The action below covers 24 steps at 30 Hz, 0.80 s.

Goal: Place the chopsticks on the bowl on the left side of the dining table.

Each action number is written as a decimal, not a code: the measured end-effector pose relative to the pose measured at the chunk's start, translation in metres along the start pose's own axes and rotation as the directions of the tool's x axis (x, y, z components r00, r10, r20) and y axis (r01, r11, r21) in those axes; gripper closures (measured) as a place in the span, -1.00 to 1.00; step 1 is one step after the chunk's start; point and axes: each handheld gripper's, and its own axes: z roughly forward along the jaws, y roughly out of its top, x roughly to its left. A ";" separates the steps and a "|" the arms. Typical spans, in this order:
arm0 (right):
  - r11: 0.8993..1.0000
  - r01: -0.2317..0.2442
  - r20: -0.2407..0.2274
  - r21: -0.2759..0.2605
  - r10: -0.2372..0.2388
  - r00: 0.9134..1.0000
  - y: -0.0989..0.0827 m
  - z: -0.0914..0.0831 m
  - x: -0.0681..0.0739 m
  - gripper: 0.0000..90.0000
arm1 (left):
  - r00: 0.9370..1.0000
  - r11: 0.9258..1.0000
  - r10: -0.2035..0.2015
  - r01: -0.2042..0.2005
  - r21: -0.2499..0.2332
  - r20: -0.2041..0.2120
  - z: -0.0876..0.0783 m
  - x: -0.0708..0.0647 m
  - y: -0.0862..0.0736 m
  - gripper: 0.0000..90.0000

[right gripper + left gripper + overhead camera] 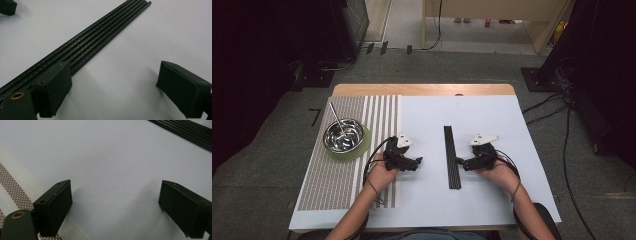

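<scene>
A row of several thin black rods (451,156) lies side by side on the white table cover (462,115), running away from me in the middle. My left gripper (416,163) rests to their left, open, with bare cover between its jaws (115,202). The rods (185,131) cross the top right corner of the left gripper view. My right gripper (460,163) sits just right of the rods, open and holding nothing (113,87). In the right gripper view the rods (100,40) run diagonally, passing close behind one finger (53,87).
A steel bowl (343,135) with a metal stick leaning in it stands on a round green mat (357,149), on a striped woven placemat (337,170) at the table's left. The placemat's edge (17,185) shows beside the left jaw. Cables lie on the floor at the right.
</scene>
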 end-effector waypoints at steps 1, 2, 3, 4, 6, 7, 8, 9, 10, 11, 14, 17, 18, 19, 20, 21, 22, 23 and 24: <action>1.000 0.000 0.000 0.000 0.000 1.000 0.000 0.000 0.000 -0.74 | 1.000 1.000 0.000 0.000 0.000 -0.001 0.000 0.000 0.000 -0.74; 1.000 0.000 0.000 0.000 0.000 1.000 0.000 0.000 0.000 -0.74 | 1.000 1.000 -0.003 0.003 -0.002 -0.002 0.000 0.000 0.000 -0.74; 1.000 0.000 0.000 0.000 0.000 1.000 0.000 0.000 0.000 -0.74 | 1.000 1.000 -0.003 0.003 -0.003 -0.005 0.000 -0.001 0.000 -0.74; 1.000 0.000 0.000 0.000 0.000 1.000 0.000 0.000 0.000 -0.74 | 1.000 1.000 -0.004 0.004 -0.003 -0.006 0.000 -0.001 0.000 -0.74; 1.000 -0.001 0.000 0.001 0.001 1.000 0.000 0.000 0.000 -0.74 | 1.000 1.000 -0.005 0.005 0.000 -0.006 0.000 -0.001 0.000 -0.74; 1.000 -0.001 0.000 0.001 0.001 1.000 0.000 0.000 0.000 -0.74 | 1.000 1.000 -0.011 0.011 -0.001 -0.006 0.000 -0.001 0.000 -0.74; 1.000 -0.002 0.000 0.002 0.002 1.000 0.000 0.000 0.000 -0.74 | 1.000 1.000 -0.011 0.011 -0.001 -0.006 0.001 -0.001 0.000 -0.74; 1.000 -0.001 0.000 0.001 0.001 1.000 0.000 0.000 0.000 -0.74 | 1.000 1.000 -0.012 0.012 0.000 -0.006 0.001 -0.001 0.000 -0.75; 1.000 -0.002 0.000 0.001 0.002 1.000 0.000 0.000 0.000 -0.74 | 1.000 1.000 -0.013 0.013 -0.002 -0.006 0.001 -0.001 0.000 -0.74; 1.000 -0.001 0.000 0.001 0.001 1.000 0.000 0.000 0.000 -0.74 | 1.000 1.000 -0.013 0.013 0.000 -0.006 0.001 -0.001 0.000 -0.75; 1.000 -0.001 0.000 0.001 0.001 1.000 0.000 0.000 0.000 -0.74 | 1.000 1.000 -0.014 0.014 0.001 -0.005 0.001 -0.001 0.001 -0.75; 1.000 -0.003 0.000 0.001 0.003 1.000 0.000 0.000 0.000 -0.74 | 1.000 1.000 -0.014 0.014 0.002 -0.004 0.001 -0.001 0.001 -0.75; 1.000 -0.003 0.000 0.001 0.003 1.000 0.000 0.000 0.000 -0.74 | 1.000 1.000 -0.015 0.015 0.001 -0.004 0.001 -0.001 0.001 -0.75; 1.000 -0.003 0.000 0.001 0.003 1.000 0.000 0.000 0.000 -0.74 | 1.000 1.000 -0.015 0.015 0.001 -0.004 0.001 -0.001 0.001 -0.75; 1.000 -0.003 0.000 0.001 0.003 1.000 0.000 0.000 0.000 -0.74 | 1.000 1.000 -0.014 0.014 0.001 -0.004 0.001 -0.001 0.001 -0.75; 1.000 -0.004 0.000 0.001 0.004 1.000 0.000 0.000 0.000 -0.74 | 1.000 1.000 -0.014 0.014 0.001 -0.004 0.001 -0.001 0.001 -0.75; 1.000 -0.004 0.000 0.001 0.004 1.000 0.000 0.000 0.000 -0.74 | 1.000 1.000 -0.014 0.014 0.001 -0.004 0.001 -0.001 0.001 -0.75; 1.000 -0.003 0.000 0.001 0.003 1.000 0.000 0.000 0.000 -0.74 | 1.000 1.000 -0.017 0.017 0.001 -0.006 0.001 -0.001 0.001 -0.75; 1.000 -0.003 0.000 0.001 0.003 1.000 0.000 0.000 0.000 -0.74 | 1.000 1.000 -0.022 0.022 -0.001 -0.009 0.001 -0.001 0.001 -0.75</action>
